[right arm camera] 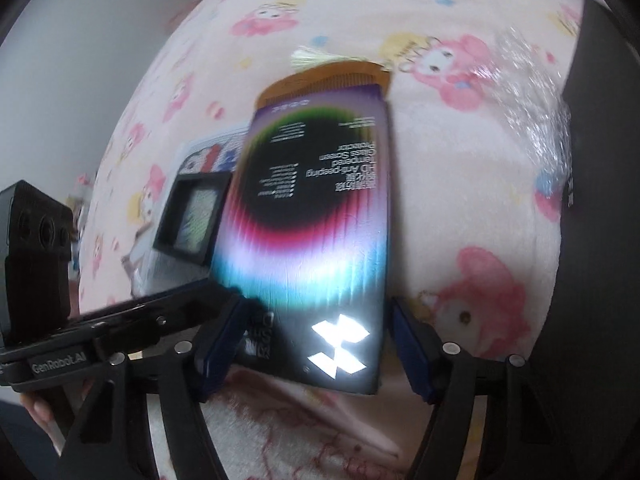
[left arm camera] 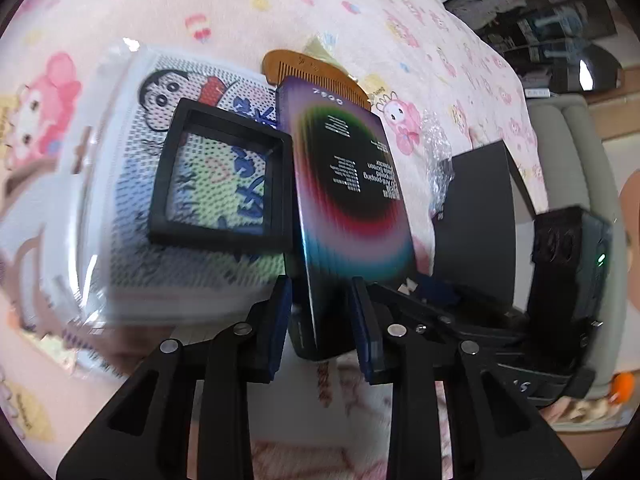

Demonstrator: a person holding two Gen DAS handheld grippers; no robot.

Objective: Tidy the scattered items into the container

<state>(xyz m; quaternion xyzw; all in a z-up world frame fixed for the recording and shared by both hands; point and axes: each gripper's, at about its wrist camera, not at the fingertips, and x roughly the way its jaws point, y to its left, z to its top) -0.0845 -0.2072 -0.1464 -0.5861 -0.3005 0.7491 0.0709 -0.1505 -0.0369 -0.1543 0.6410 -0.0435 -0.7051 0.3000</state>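
A flat screen-protector box (left arm camera: 352,184) with a rainbow ring print stands between the fingers of my left gripper (left arm camera: 320,320), tilted on edge; the fingers sit apart at its sides and I cannot tell if they press it. The same box (right arm camera: 316,216) fills the right wrist view, lying between the wide-open fingers of my right gripper (right arm camera: 316,344), which do not touch it. A wooden comb (left arm camera: 316,72) lies behind the box. A small black frame (left arm camera: 220,184) rests on a cartoon-print packet (left arm camera: 132,184) at the left.
Everything lies on a pink cartoon-print blanket (left arm camera: 280,8). A dark box (left arm camera: 480,216), its wall also at the right in the right wrist view (right arm camera: 592,208), stands beside crinkled clear plastic wrap (right arm camera: 532,92). The other gripper's body (left arm camera: 568,280) is close at the right.
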